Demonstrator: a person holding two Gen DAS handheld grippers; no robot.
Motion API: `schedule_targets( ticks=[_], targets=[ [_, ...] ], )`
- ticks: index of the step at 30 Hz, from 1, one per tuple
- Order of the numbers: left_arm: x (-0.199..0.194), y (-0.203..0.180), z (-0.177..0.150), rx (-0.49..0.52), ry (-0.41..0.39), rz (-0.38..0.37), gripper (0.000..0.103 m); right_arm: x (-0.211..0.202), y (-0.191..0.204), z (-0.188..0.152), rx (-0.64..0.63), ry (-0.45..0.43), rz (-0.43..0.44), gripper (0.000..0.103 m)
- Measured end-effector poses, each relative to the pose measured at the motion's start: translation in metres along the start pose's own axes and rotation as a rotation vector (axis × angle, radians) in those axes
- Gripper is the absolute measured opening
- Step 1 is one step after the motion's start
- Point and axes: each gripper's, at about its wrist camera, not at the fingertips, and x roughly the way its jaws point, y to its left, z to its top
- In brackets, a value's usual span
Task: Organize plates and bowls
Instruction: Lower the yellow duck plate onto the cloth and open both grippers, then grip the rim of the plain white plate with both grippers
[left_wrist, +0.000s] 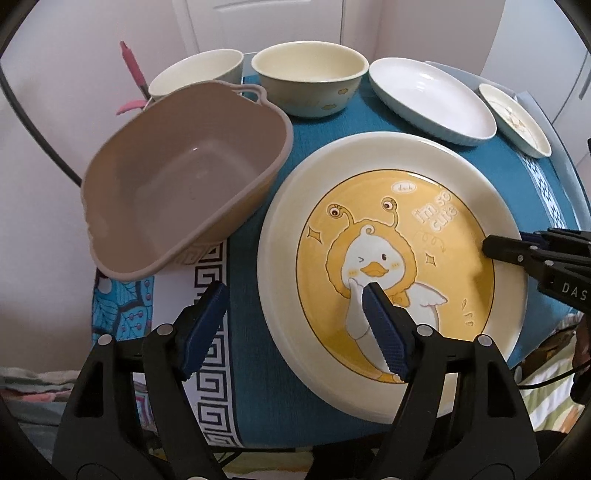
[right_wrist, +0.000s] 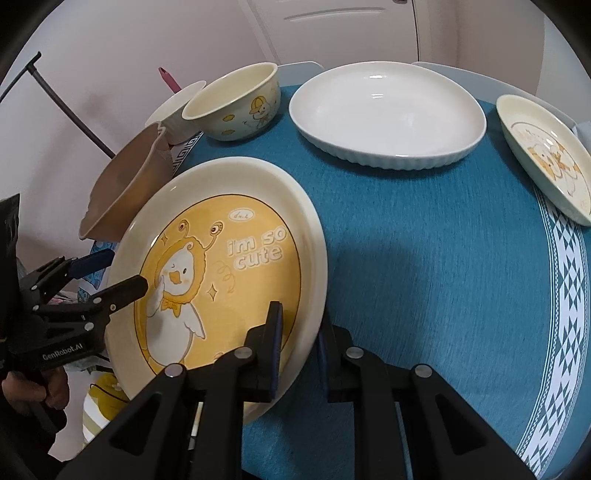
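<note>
Right gripper (right_wrist: 299, 350) clenched on the rim of the round cream ceramic duck plate (right_wrist: 221, 258), tilting it for transfer; left gripper (left_wrist: 295, 328) spread wide, one finger over its face.

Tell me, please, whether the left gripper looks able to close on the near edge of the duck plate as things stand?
Probably yes: the left gripper is open, one finger already over the duck plate, the other off its rim, nothing between. The right gripper already pinches the opposite edge.

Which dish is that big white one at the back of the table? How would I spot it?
On the blue tablecloth, look to the far side, past the large duck plate. The white oval baking dish sits between the duck-print bowl and a small duck plate. It alone has no picture and a ribbed outer wall.
</note>
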Motion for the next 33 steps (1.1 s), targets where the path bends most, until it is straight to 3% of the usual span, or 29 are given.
schedule_targets(
  ticks=[6,13,14,16,17,18,21,26,29,33],
  targets=[
    [-0.032,-0.006,0.003,-0.027,-0.025,0.015,0.074,-0.029,-0.007,0.002,-0.004,-0.037,0.002,0.015],
    [-0.105,-0.034,0.036,-0.115,-0.177,0.001,0.075,-0.099,-0.03,0.029,-0.027,-0.16,0.012,0.016],
    [-0.117,-0.041,0.045,-0.136,-0.204,-0.003,0.081,-0.114,-0.036,0.036,-0.033,-0.19,0.018,0.023],
    [-0.133,-0.05,0.059,-0.17,-0.239,-0.005,0.097,-0.134,-0.043,0.045,-0.061,-0.229,0.019,0.06],
    [-0.139,-0.056,0.063,-0.185,-0.263,-0.002,0.103,-0.144,-0.048,0.053,-0.085,-0.243,0.022,0.093],
    [-0.145,-0.064,0.069,-0.204,-0.295,0.004,0.103,-0.152,-0.053,0.058,-0.107,-0.252,0.027,0.102],
    [-0.144,-0.081,0.085,-0.244,-0.299,0.009,0.103,-0.173,-0.069,0.076,-0.177,-0.279,0.035,0.102],
    [-0.118,-0.099,0.109,-0.356,-0.239,-0.033,0.103,-0.181,-0.09,0.12,-0.293,-0.209,0.017,0.102],
    [-0.091,-0.098,0.124,-0.423,-0.184,-0.086,0.103,-0.168,-0.102,0.15,-0.337,-0.16,-0.033,0.102],
    [-0.047,-0.089,0.14,-0.477,-0.114,-0.115,0.103,-0.127,-0.116,0.182,-0.344,-0.042,-0.018,0.102]
  ],
)
